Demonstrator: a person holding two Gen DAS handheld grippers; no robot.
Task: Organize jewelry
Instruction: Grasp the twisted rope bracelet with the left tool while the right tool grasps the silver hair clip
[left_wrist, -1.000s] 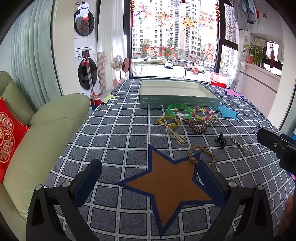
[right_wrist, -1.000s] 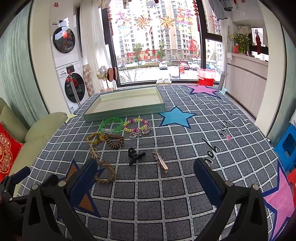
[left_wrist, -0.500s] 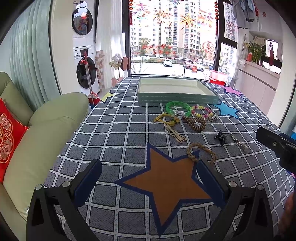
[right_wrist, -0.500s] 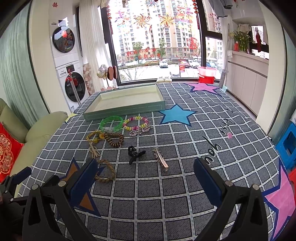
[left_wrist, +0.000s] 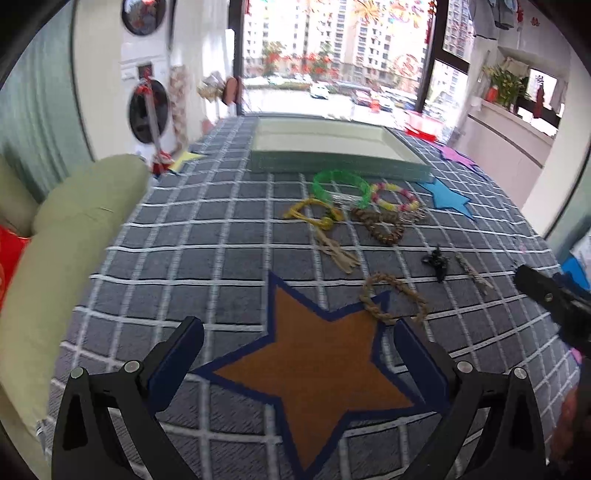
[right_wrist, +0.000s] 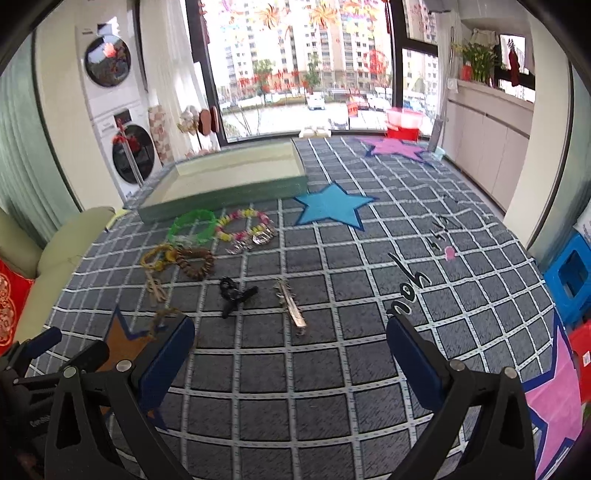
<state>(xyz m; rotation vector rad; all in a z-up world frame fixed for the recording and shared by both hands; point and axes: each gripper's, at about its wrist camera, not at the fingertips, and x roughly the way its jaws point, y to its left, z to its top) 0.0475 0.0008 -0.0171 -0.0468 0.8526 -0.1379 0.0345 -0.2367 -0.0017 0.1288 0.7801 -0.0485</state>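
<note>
Hovering over the checked counter (left_wrist: 229, 266), both grippers, left (left_wrist: 295, 349) and right (right_wrist: 290, 343), hold fingers spread wide, gripping nothing. Jewelry lies loose before the tray (right_wrist: 221, 192): green bangle (right_wrist: 192, 225), bead bracelet (right_wrist: 242, 223), braided ring (left_wrist: 393, 299), black clip (right_wrist: 234, 295), hairpin (right_wrist: 291, 308).

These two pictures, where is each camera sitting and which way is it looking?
Left wrist view: sits on the left hand-held gripper, looking forward over the orange star toward the tray; its two open fingers show, with the right hand-held gripper at the right edge.
Right wrist view: sits on the right hand-held gripper, facing the black hair clip; its open fingers show, with the left one at lower left.
Shared: tray, green bangle.
</note>
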